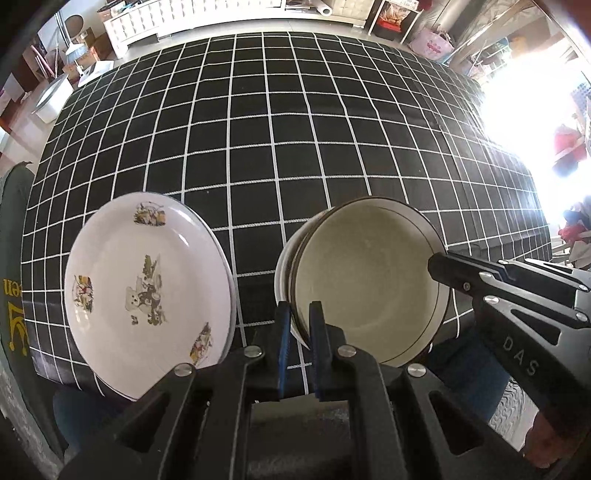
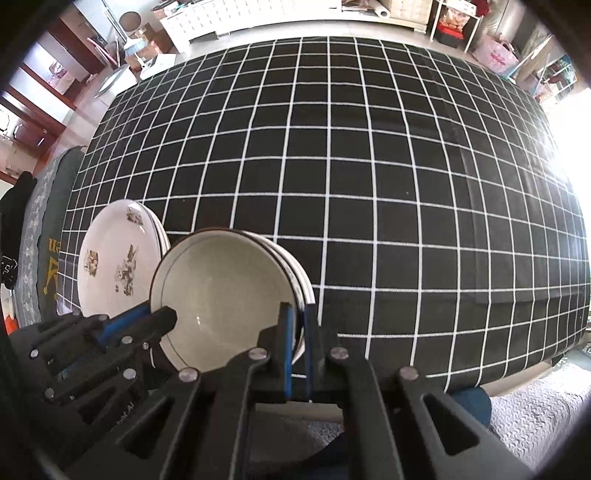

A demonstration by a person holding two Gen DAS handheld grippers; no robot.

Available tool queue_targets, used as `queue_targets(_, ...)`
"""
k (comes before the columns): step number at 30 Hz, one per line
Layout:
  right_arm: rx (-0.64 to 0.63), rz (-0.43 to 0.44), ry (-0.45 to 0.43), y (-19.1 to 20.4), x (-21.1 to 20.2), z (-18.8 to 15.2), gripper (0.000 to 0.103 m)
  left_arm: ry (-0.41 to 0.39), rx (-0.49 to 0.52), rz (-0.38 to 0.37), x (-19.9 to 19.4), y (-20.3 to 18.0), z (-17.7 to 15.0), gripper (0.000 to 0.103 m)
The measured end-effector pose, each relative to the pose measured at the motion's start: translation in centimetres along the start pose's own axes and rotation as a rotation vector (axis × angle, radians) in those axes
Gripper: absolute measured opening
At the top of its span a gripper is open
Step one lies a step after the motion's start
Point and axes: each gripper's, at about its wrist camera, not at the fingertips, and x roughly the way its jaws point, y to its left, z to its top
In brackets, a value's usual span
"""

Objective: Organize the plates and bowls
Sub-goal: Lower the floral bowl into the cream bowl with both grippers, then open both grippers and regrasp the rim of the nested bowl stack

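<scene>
A stack of cream bowls with dark rims point(image 1: 369, 280) point(image 2: 221, 280) is at the near edge of the black grid tablecloth point(image 1: 295, 147) point(image 2: 369, 147). My left gripper point(image 1: 300, 314) point(image 2: 166, 317) is shut on the stack's left rim. On the opposite rim my right gripper point(image 2: 297, 317) point(image 1: 441, 266) is shut as well. I cannot tell whether the stack rests on the cloth. Just left of the bowls lies a stack of white plates with printed pictures point(image 1: 147, 295) point(image 2: 114, 266), touched by neither gripper.
A dark green cushion with yellow print point(image 1: 14, 258) point(image 2: 48, 229) borders the table's left side. A person's blue-clad legs point(image 2: 472, 402) show below the near edge. White cabinets point(image 1: 147, 18) and shelves stand past the far edge. Glare washes out the right side.
</scene>
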Motion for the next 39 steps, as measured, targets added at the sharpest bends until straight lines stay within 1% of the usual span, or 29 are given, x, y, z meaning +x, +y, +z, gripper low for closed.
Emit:
queue_targets(6, -0.005, -0.006, 0.003, 0.1, 0.3, 0.0, 0.008, -0.002, 0.003, 0.006, 0.7, 0.1, -0.1, 0.008)
queue_targets(14, -0.009, -0.014, 0.006, 0.3, 0.4, 0.1, 0.009, -0.007, -0.008, -0.003, 1.0, 0.3, 0.0, 0.008)
queue_targets(20, -0.006, -0.004, 0.013, 0.0, 0.5, 0.2, 0.009, -0.006, -0.019, -0.017, 1.4, 0.5, -0.1, 0.008)
queue_targets(23, 0.018, 0.013, 0.021, -0.3, 0.5, 0.4, 0.009, -0.004, -0.026, -0.025, 1.5, 0.7, -0.1, 0.008)
queue_targets(26, 0.056, 0.05, 0.035, -1.1, 0.4, 0.6, 0.009, -0.006, -0.03, -0.046, 1.5, 1.1, -0.2, 0.008)
queue_targets(28, 0.064, 0.062, 0.038, -1.2, 0.3, 0.6, 0.009, -0.013, -0.033, -0.059, 1.3, 1.4, -0.3, 0.014)
queue_targets(29, 0.065, 0.064, 0.039, -1.2, 0.2, 0.5, 0.009, -0.023, -0.034, -0.06, 1.0, 1.6, -0.4, 0.02)
queue_targets(30, 0.067, 0.067, 0.039, -1.2, 0.1, 0.4, 0.009, -0.029, -0.036, -0.06, 0.8, 1.8, -0.3, 0.022)
queue_targets(31, 0.07, 0.067, 0.038, -1.2, 0.0, 0.4, 0.01, -0.036, -0.039, -0.061, 0.6, 2.0, -0.3, 0.022)
queue_targets(33, 0.068, 0.063, 0.031, -1.2, -0.2, 0.3, 0.012, -0.042, -0.043, -0.065, 0.1, 2.2, -0.2, 0.024)
queue_targets(34, 0.063, 0.055, 0.025, -1.1, -0.4, 0.3, 0.018, -0.046, -0.043, -0.067, 0.0, 2.4, -0.2, 0.025)
queue_targets(35, 0.06, 0.047, 0.018, -1.1, -0.6, 0.2, 0.027, -0.05, -0.042, -0.069, -0.3, 2.4, -0.2, 0.027)
queue_targets(36, 0.06, 0.045, 0.01, -1.2, -0.8, 0.2, 0.034, -0.053, -0.039, -0.07, -0.4, 2.4, -0.2, 0.027)
queue_targets(37, 0.064, 0.048, 0.002, -1.2, -0.9, 0.1, 0.047, -0.059, -0.039, -0.067, -0.6, 2.4, -0.1, 0.027)
queue_targets(38, 0.07, 0.052, -0.007, -1.3, -1.1, 0.1, 0.056, -0.063, -0.041, -0.069, -0.9, 2.5, 0.0, 0.03)
queue_targets(39, 0.073, 0.055, -0.012, -1.4, -1.1, 0.1, 0.058, -0.068, -0.042, -0.072, -1.1, 2.6, -0.1, 0.034)
